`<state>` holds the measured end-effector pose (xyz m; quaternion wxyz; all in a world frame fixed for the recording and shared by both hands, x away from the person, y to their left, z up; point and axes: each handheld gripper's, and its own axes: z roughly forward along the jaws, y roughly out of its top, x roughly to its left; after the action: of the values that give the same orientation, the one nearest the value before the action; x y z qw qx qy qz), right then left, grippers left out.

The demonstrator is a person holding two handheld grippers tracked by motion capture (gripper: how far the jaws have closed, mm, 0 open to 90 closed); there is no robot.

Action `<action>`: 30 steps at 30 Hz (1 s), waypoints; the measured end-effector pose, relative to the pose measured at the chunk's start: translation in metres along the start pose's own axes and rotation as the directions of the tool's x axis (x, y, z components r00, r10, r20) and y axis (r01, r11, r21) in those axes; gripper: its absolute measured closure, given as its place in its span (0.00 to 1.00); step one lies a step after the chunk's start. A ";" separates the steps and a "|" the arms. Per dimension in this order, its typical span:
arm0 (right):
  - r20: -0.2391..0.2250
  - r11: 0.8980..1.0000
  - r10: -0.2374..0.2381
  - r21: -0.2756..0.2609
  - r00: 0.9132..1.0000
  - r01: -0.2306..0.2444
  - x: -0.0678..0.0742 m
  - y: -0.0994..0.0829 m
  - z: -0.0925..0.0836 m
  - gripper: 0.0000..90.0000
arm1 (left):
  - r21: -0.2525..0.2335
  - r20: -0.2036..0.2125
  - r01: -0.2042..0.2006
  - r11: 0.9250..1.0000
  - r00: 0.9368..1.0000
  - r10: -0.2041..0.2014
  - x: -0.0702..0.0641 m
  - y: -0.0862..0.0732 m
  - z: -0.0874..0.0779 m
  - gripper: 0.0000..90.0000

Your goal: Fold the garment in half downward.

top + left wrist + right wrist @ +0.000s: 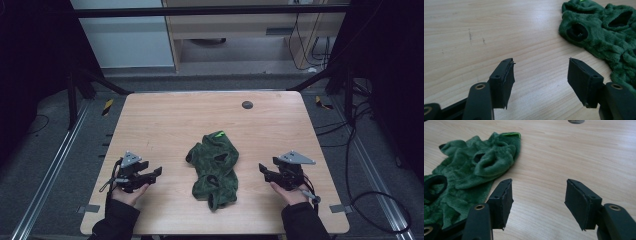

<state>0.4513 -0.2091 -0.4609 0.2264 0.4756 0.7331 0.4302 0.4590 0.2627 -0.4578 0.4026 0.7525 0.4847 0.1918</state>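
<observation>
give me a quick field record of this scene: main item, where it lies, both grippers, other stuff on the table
main item: crumpled green fleece garment with dark-lined openings and a bright green tag
where: middle of the wooden table, lying loose between the two grippers
left gripper: open, nothing between the jaws, apart from the garment
right gripper: open, nothing between the jaws, apart from the garment
other: round dark cable port near the table's far edge

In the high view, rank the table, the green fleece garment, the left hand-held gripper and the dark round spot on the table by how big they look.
1. Table
2. Green fleece garment
3. Left hand-held gripper, open, clearly smaller than the garment
4. Dark round spot, smallest; it lies farther from the camera, though the gap looks too big for that to matter.
</observation>
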 end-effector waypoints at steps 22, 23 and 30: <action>-0.046 1.000 0.003 -0.023 0.999 -0.004 0.007 0.040 0.012 0.50 | -0.037 0.021 -0.015 0.999 1.000 0.016 0.001 0.044 0.009 0.43; -0.049 1.000 0.004 -0.030 0.999 -0.006 0.008 0.046 0.013 0.51 | -0.038 0.022 -0.022 0.999 0.999 0.023 0.000 0.048 0.012 0.43; -0.049 0.999 -0.001 -0.039 0.999 -0.001 0.012 0.058 0.020 0.53 | -0.043 0.032 -0.028 0.999 0.999 0.029 -0.003 0.062 0.021 0.43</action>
<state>0.4903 -0.1800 -0.4212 0.2176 0.4602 0.7300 0.4560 0.5080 0.2385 -0.4214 0.4234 0.7536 0.4632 0.1956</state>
